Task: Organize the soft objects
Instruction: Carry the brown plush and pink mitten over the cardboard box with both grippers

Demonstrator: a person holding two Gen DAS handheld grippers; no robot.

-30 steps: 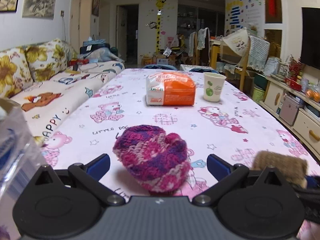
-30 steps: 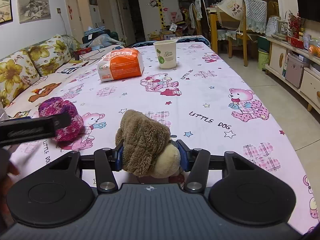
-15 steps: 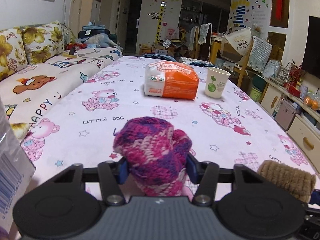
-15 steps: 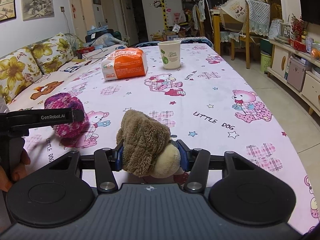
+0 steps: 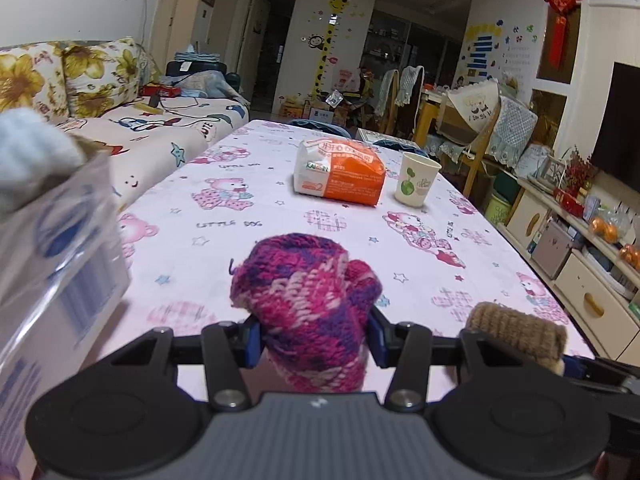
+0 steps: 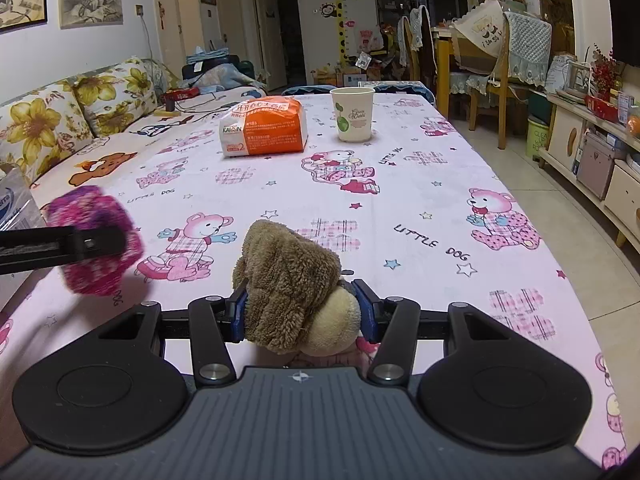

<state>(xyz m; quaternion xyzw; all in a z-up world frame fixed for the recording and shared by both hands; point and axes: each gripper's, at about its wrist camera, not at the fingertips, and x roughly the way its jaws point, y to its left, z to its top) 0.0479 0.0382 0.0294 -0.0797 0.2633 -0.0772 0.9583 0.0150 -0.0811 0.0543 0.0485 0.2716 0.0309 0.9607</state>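
Left tool (image 5: 314, 338): squeezing the pink knit mitten (image 5: 308, 304)
Right tool (image 6: 302, 316): squeezing the brown plush toy (image 6: 292, 284)
Risk: soft things squish — could slip out

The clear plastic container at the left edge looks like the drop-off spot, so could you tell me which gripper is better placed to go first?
Probably the left gripper: shut on the pink knitted mitten, it is beside the clear plastic container. The right gripper, holding the brown plush toy, is farther away.

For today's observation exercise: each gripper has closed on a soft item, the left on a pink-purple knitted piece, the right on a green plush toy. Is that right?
Only the colour is wrong. The right gripper is shut on a brown plush toy, as the right wrist view shows. The left gripper does hold the knitted piece.
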